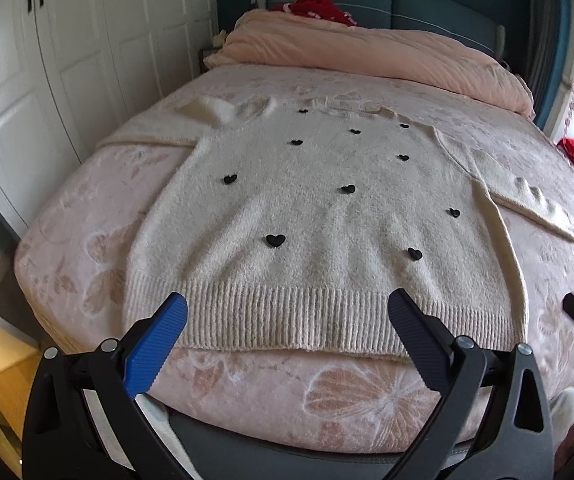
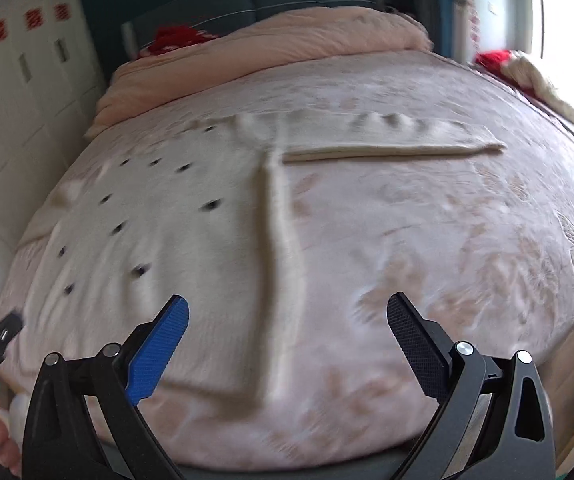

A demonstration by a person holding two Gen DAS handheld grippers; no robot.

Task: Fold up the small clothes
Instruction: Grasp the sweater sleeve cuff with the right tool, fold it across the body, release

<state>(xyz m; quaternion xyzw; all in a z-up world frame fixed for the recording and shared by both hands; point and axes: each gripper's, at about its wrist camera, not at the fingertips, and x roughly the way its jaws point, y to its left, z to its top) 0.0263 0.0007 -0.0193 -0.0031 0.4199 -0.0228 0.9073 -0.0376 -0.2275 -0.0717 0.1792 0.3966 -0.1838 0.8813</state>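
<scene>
Sweater [image 1: 327, 216] lies flat and face up on the bed [image 1: 67, 216], sleeves spread, no fold made yet. Left hand-held gripper [image 1: 287, 312] and right hand-held gripper [image 2: 287, 312] both hover wide apart and empty near its hem; all folding remains.

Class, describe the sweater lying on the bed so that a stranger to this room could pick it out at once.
Start at the bed with the pink floral cover. Spread flat across its middle, sleeves out to both sides, lies the sweater. It is cream and fuzzy with small black hearts and a ribbed hem, unlike the plain pink duvet bunched by the headboard.
</scene>
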